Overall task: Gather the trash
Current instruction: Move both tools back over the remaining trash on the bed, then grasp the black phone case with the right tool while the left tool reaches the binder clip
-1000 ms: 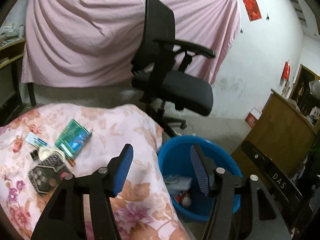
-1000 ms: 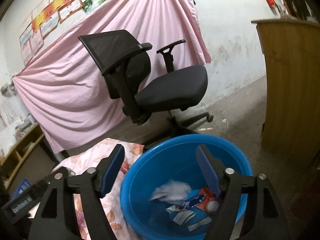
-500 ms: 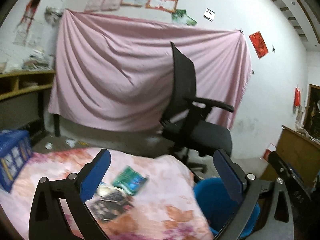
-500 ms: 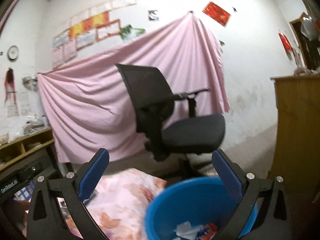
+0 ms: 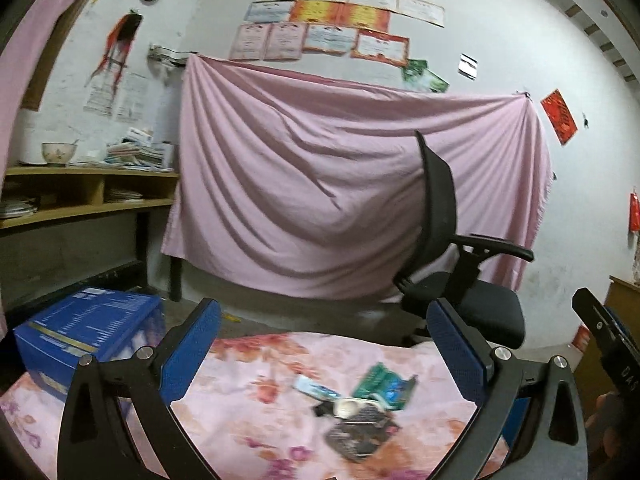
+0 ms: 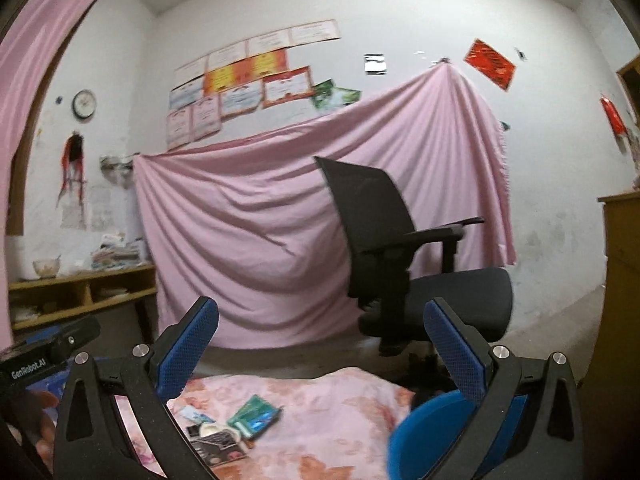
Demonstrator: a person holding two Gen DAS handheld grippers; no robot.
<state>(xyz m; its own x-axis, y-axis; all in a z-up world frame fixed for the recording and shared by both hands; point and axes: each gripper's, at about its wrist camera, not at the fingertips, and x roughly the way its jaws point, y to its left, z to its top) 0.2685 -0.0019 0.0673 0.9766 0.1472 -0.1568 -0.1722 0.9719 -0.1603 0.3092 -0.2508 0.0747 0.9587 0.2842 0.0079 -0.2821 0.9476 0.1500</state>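
Loose trash lies on a table with a floral pink cloth (image 5: 256, 412): a green packet (image 5: 382, 384), a small white-blue wrapper (image 5: 316, 390), a white roll of tape (image 5: 352, 405) and a dark patterned pack (image 5: 360, 434). The same pile shows in the right wrist view, with the green packet (image 6: 256, 414) and dark pack (image 6: 218, 444). My left gripper (image 5: 320, 344) is open and empty, raised above the pile. My right gripper (image 6: 320, 340) is open and empty, raised above the table's right end. The blue trash bin (image 6: 428, 432) stands right of the table, partly hidden.
A black office chair (image 5: 460, 280) stands behind the table before a hanging pink sheet (image 5: 320, 184). A blue box (image 5: 88, 320) sits at the left. Wooden shelves (image 5: 80, 196) line the left wall. A wooden cabinet (image 6: 624, 300) stands at the right.
Both grippers have lifted and tilted up from the blue bin. Their jaws have spread wider. The views now show the wall and chair; the bin's contents have dropped out of sight.
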